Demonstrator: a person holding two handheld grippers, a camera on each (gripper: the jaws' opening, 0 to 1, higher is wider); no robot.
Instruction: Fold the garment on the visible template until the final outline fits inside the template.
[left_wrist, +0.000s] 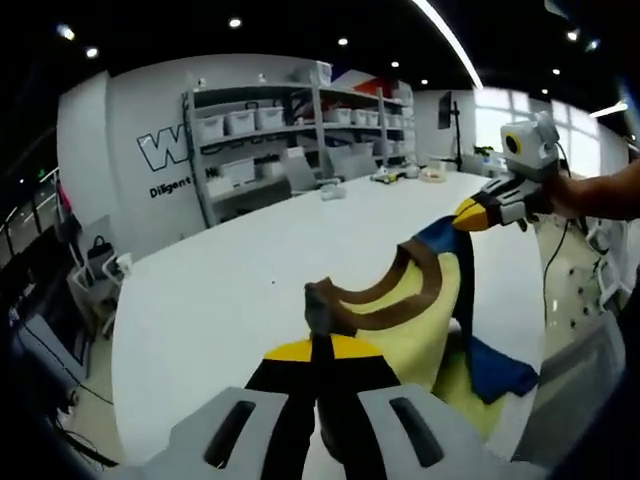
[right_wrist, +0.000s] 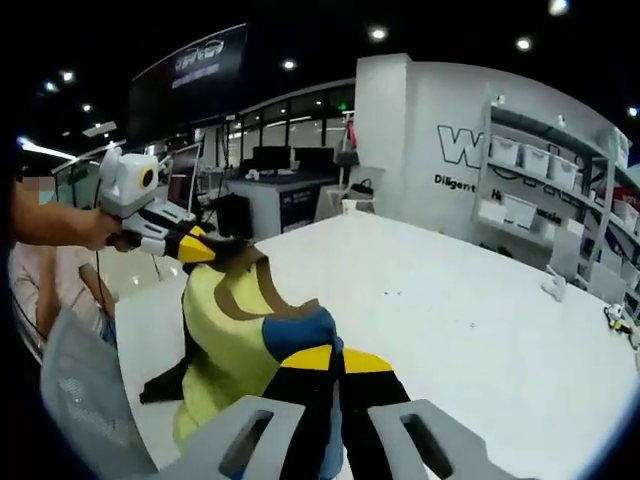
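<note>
Left gripper view: left gripper clamped on a brown-trimmed edge of the garment, jaws pressed together with cloth pinched between. Yellow body, brown curved bands, blue patch hanging toward the near table edge. Lifted clear of the white table for most of its length, strung between the two tools. Probably held so to spread the cloth and let it hang straight before laying it down for a fold. Right gripper seen across the span, tips closed on the far blue-and-yellow corner, a hand behind it. Shelving with bins along the far wall. No template outline made out on the table top from here.

Right gripper view: right gripper shut on blue cloth of the same garment, jaws together. Left gripper opposite, nipping the brown collar edge. Shown here and not from the other side: a dark part of the garment drooping at the table edge, and the wide bare stretch of white table beyond, where the cloth could be laid. Template again not discernible.
</note>
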